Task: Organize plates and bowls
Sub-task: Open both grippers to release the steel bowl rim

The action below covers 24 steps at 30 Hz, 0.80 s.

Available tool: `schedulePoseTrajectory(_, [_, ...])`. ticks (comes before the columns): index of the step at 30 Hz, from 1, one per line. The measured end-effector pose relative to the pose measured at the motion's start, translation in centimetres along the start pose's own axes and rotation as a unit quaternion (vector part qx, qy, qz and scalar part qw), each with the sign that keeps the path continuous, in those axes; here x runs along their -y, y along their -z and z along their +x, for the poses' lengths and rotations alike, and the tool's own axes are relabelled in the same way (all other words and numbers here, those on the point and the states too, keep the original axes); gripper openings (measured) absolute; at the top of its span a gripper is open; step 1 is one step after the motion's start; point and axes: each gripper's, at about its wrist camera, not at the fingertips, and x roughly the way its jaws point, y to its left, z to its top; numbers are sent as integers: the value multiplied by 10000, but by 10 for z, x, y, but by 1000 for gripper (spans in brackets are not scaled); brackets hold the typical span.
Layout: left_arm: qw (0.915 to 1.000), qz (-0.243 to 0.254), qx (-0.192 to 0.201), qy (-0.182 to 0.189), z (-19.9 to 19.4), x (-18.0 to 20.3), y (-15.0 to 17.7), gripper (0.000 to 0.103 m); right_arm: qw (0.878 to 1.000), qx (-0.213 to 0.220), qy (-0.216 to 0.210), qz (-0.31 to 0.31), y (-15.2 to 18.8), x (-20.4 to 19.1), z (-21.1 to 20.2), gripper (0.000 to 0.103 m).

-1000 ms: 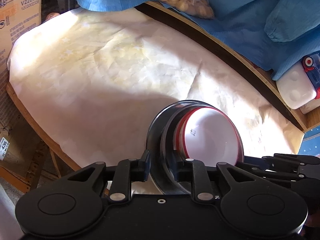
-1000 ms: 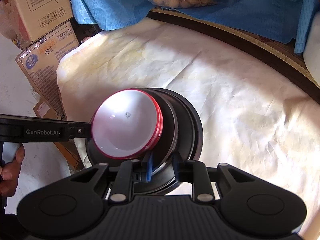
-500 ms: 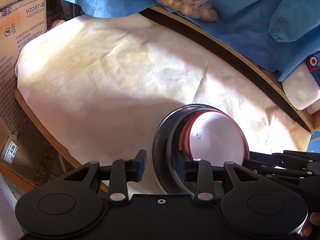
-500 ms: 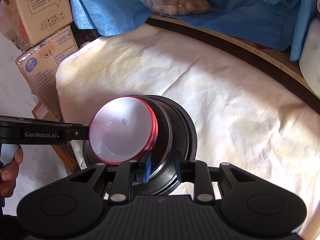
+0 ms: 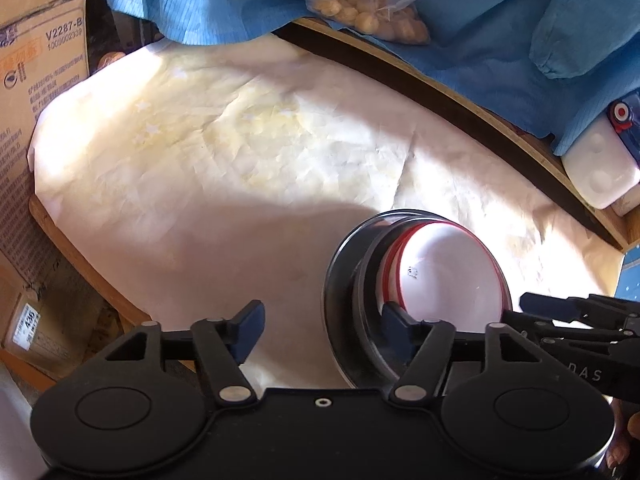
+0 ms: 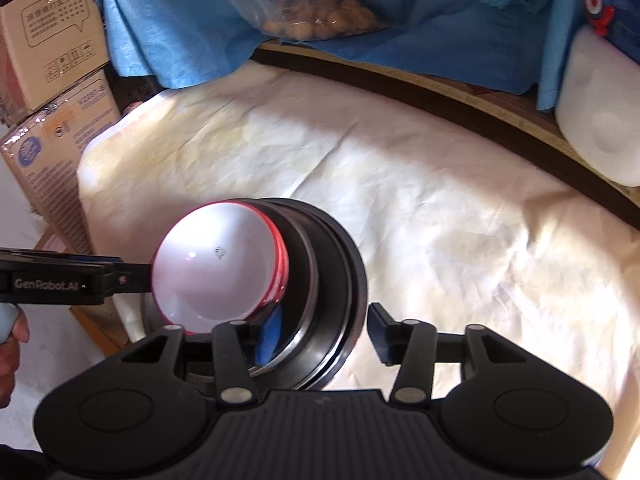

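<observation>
A white bowl with a red rim (image 5: 448,276) (image 6: 216,272) sits nested in a stack of black plates (image 5: 344,300) (image 6: 332,280) on the cream paper over the table (image 5: 240,168). My left gripper (image 5: 322,320) straddles the stack's near-left rim, one finger inside and one outside. Its jaws are opening and its pads stand off the rim. My right gripper (image 6: 325,332) straddles the near-right rim the same way. Its jaws are also opening, with a blue pad (image 6: 272,336) inside the plate and no pad pressing.
Cardboard boxes (image 6: 52,40) stand off the table's left edge. Blue cloth (image 5: 480,20) and a clear bag of round yellowish pieces (image 5: 368,16) lie along the far wooden edge. A white plastic container (image 6: 600,120) sits far right. A hand (image 6: 12,340) shows at lower left.
Both grippers were shut on the black plates' rim and have since spread their jaws off it. The stack has stayed where it was, and neither hand has shifted.
</observation>
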Motion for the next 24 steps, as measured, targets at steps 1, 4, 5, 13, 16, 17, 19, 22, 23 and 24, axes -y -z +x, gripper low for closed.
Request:
schedulePoseTrajectory(1, [10000, 40, 31, -5, 0, 0, 0, 70, 10000, 32, 56, 12, 1, -1, -1, 58])
schedulePoseTrajectory(4, [9999, 106, 129, -31, -2, -1, 1, 77, 9997, 116, 203, 15, 4, -3, -3, 62])
schedulePoseTrajectory(5, [9998, 135, 146, -46, -3, -2, 1, 80, 9996, 124, 250, 17, 5, -4, -3, 64])
schedulePoseTrajectory(13, [9995, 213, 241, 43, -4, -8, 3, 84, 9978, 252, 609, 26, 5, -8, -7, 77])
schedulePoseTrajectory(16, [9991, 248, 339, 46, -6, -9, 4, 85, 9969, 322, 703, 137, 6, -7, -12, 84])
schedulePoseTrajectory(17, [9989, 256, 387, 46, -6, -9, 4, 87, 9966, 360, 719, 172, 6, -7, -14, 85])
schedulePoseTrajectory(19, [9985, 280, 472, 48, -7, -10, 5, 91, 9958, 438, 774, 201, 7, -6, -17, 87])
schedulePoseTrajectory(22, [9981, 281, 539, 44, -7, -12, 5, 93, 9948, 551, 831, 215, 7, -9, -21, 88])
schedulePoseTrajectory(23, [9981, 278, 539, 53, -7, -13, 5, 95, 9947, 577, 823, 218, 8, -10, -22, 89])
schedulePoseTrajectory(24, [9980, 280, 563, 66, -8, -14, 4, 97, 9947, 601, 805, 219, 8, -11, -22, 91])
